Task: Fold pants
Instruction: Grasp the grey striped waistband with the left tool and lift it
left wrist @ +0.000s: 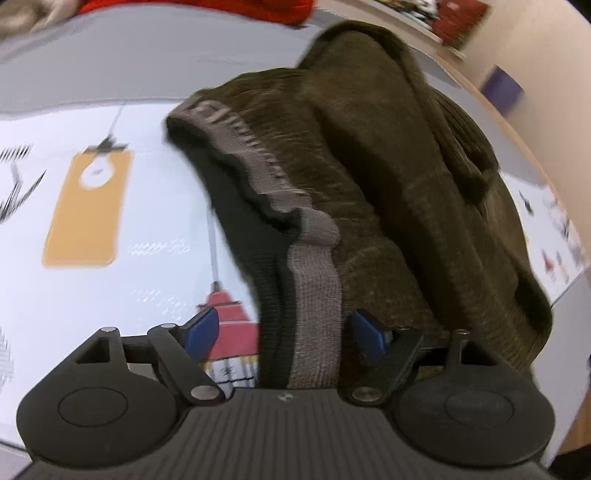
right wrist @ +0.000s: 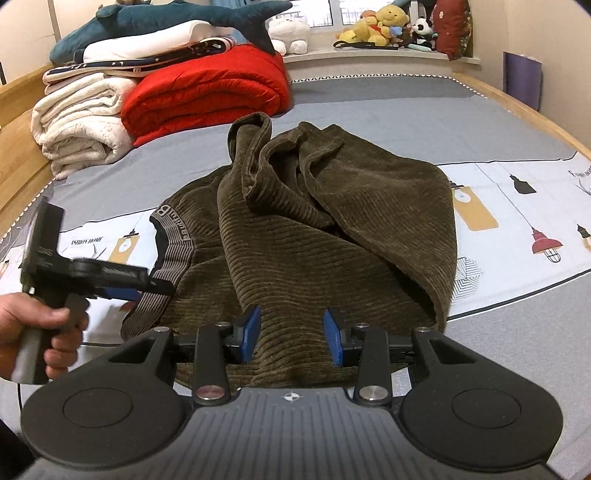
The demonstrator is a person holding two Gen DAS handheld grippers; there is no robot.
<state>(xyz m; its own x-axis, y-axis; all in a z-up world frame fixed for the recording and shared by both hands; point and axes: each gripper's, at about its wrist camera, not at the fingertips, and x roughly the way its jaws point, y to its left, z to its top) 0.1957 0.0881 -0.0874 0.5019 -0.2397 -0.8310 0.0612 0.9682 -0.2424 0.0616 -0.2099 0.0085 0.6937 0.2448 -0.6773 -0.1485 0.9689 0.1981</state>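
Olive-brown corduroy pants (right wrist: pixel 314 236) lie bunched on the bed, legs piled over the body. The grey elastic waistband (right wrist: pixel 173 254) is at the left. In the left wrist view the waistband (left wrist: pixel 314 295) runs between the blue pads of my left gripper (left wrist: pixel 284 332), whose jaws stand wide apart around it. In the right wrist view the left gripper (right wrist: pixel 147 288) sits at the waistband's edge, held by a hand. My right gripper (right wrist: pixel 291 332) is open, jaws apart over the near edge of the pants.
The bed sheet (right wrist: pixel 517 221) is grey with a white printed panel of lamps. A red quilt (right wrist: pixel 207 92), white blankets (right wrist: pixel 77 122) and a plush shark (right wrist: pixel 177 18) are stacked at the back left. Stuffed toys (right wrist: pixel 384 26) line the windowsill. The wooden bed frame (right wrist: pixel 535 114) runs along the right.
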